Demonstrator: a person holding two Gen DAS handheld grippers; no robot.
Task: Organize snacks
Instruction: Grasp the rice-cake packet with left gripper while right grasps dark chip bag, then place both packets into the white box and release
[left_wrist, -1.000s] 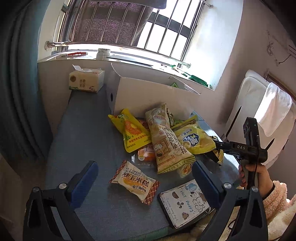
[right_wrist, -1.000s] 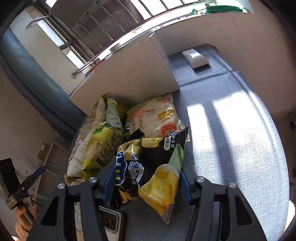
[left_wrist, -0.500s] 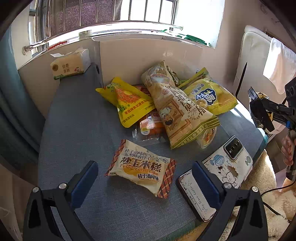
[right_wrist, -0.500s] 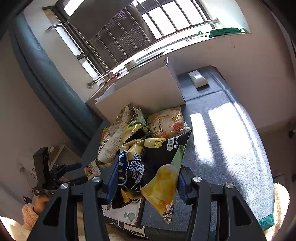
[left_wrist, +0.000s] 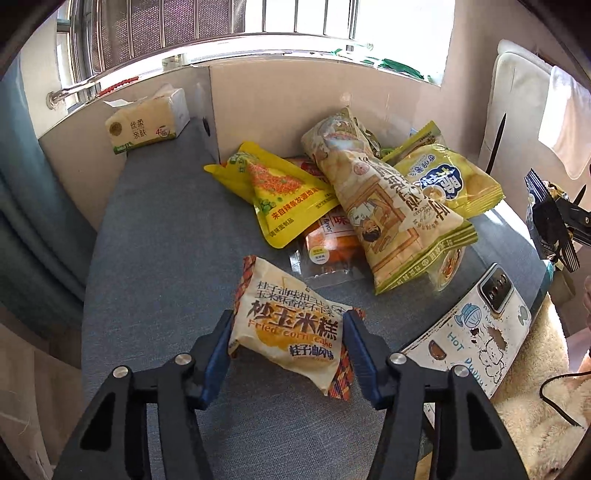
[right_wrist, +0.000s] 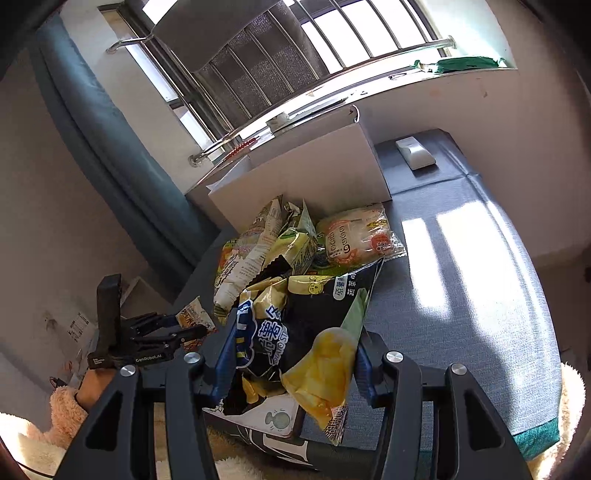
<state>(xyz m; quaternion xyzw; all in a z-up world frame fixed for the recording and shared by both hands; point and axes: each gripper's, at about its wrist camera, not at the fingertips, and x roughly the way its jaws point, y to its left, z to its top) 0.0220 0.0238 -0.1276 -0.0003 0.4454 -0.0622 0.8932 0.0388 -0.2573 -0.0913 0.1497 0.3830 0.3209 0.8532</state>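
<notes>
A cream fried corn cake packet (left_wrist: 288, 306) lies at the near end of the grey-blue table (left_wrist: 155, 240). My left gripper (left_wrist: 286, 334) is closing on it, and both blue pads touch the packet's sides; the same gripper (right_wrist: 181, 328) shows at the left of the right wrist view. My right gripper (right_wrist: 295, 343) is shut on a crumpled black and yellow chip bag (right_wrist: 314, 306), held above the table's near edge. Behind lies a pile: a yellow packet (left_wrist: 280, 195), a long cream bag (left_wrist: 388, 206), a yellow chip bag (left_wrist: 447, 181) and an orange packet (left_wrist: 328, 240).
An open white cardboard box (left_wrist: 280, 99) stands behind the pile under the window. A tissue pack (left_wrist: 147, 122) sits at the back left. A phone in a cartoon case (left_wrist: 476, 325) lies at the table's near right edge. A white remote-like thing (right_wrist: 415, 153) rests far right.
My left gripper came down over the corn cake packet and its jaws went from wide apart to touching the packet's sides. My right gripper drew back and rose with the chip bag.
</notes>
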